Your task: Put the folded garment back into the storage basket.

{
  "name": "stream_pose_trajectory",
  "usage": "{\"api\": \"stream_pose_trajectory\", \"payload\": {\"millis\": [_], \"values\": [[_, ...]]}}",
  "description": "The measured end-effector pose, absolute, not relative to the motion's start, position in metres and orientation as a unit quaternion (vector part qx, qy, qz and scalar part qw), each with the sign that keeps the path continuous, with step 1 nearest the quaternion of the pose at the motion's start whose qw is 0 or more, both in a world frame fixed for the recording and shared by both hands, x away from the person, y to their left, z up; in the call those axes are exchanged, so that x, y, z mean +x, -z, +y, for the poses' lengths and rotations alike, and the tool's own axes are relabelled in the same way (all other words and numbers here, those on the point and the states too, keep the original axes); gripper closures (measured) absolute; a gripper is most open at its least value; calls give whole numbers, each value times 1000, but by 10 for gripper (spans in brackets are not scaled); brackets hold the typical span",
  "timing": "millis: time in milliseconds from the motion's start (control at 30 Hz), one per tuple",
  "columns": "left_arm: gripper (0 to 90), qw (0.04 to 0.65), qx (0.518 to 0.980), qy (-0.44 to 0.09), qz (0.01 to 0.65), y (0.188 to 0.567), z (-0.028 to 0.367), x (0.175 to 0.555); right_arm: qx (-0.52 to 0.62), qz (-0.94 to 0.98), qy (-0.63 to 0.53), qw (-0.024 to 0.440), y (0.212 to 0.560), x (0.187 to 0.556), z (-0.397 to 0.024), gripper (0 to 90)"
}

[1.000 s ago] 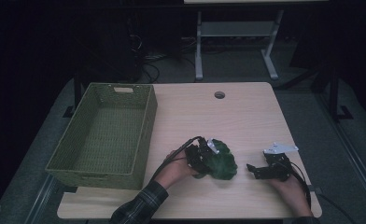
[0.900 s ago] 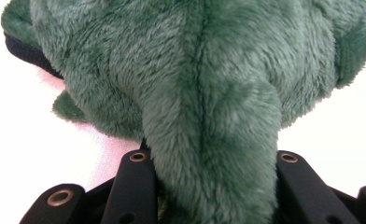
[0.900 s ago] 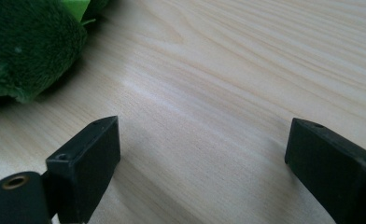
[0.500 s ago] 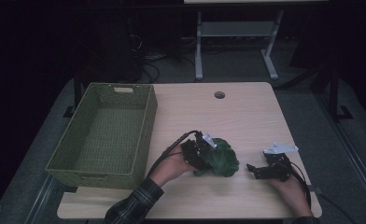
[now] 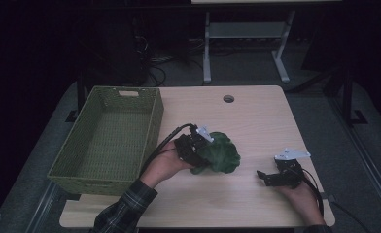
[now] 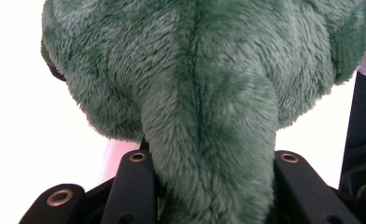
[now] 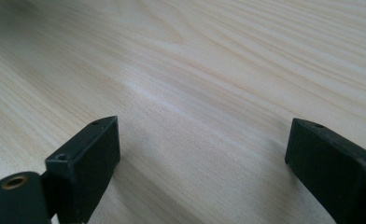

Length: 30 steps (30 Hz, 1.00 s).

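A green plush toy hangs just above the middle of the wooden table, with my left gripper shut on its left side. In the left gripper view the toy's furry body bulges out between the two black jaws, which press on it from both sides. My right gripper rests low at the table's front right, pointing left. Its jaws stand wide open in the right gripper view, with bare wood between them.
A green woven basket with nothing in it stands on the left side of the table, close to my left hand. A round cable hole sits near the far edge. Beyond the table are a dark floor and a desk frame.
My left gripper has lifted the plush toy off the table and carried it a little away from me. The right gripper has stayed where it was.
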<state>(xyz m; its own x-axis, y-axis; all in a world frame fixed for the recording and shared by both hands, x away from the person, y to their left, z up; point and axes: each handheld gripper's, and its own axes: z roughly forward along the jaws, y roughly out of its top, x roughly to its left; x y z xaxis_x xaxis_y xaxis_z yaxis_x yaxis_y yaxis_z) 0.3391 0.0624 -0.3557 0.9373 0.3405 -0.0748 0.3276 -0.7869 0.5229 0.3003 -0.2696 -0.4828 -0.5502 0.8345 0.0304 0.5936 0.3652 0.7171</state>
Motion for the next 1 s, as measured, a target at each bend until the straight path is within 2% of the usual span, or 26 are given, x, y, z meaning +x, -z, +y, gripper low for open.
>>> {"api": "stream_pose_trajectory", "payload": {"millis": [100,233,1000], "values": [[646,274,943,-21,186,347,73,340,452,805,-343,175,483,302,-269,41],[646,278,939,-31,199,338,88,341,460,803,-337,174,484,303,-269,13],[645,289,908,-91,288,296,188,342,460,803,-337,174,484,303,-269,13]]}}
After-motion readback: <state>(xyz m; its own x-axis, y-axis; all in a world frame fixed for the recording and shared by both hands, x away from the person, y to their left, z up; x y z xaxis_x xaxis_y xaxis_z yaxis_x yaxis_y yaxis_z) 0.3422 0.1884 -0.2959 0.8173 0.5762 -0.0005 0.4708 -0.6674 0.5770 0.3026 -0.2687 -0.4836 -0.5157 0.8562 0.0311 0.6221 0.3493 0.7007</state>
